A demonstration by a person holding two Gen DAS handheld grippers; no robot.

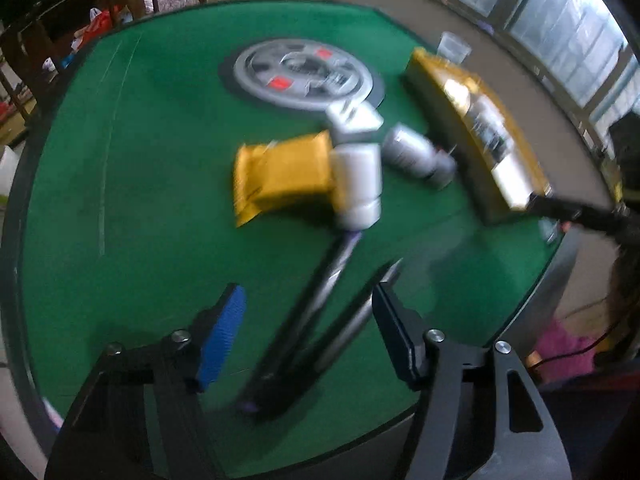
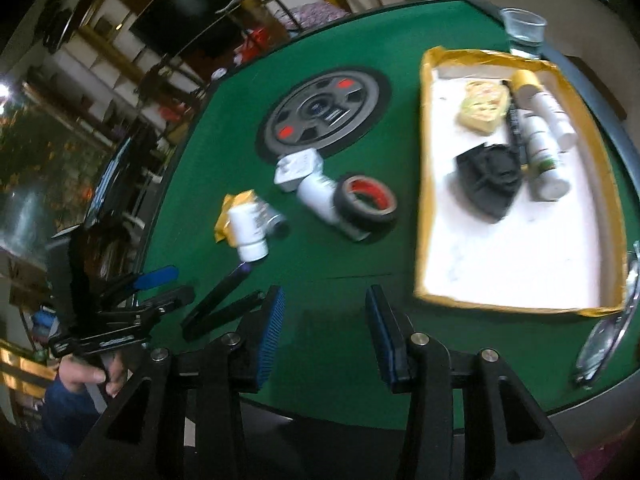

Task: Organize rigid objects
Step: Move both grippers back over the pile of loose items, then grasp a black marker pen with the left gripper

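Lying just ahead of the open, empty left gripper [image 1: 308, 332], the dark folded tool [image 1: 304, 320] points lengthwise toward the white bottle [image 1: 358, 184], far nearer it than the open right gripper [image 2: 324, 332].

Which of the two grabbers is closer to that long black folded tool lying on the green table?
Left. The left gripper hangs directly over the black tool, which lies between its open fingers. The right gripper is open too, with the tool off to its left.

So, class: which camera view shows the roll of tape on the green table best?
The right wrist view. There the roll of tape lies in plain sight beside a white bottle, its dark rim and red inner ring clear. The left wrist view is blurred, and I cannot pick out the tape there among the bottles.
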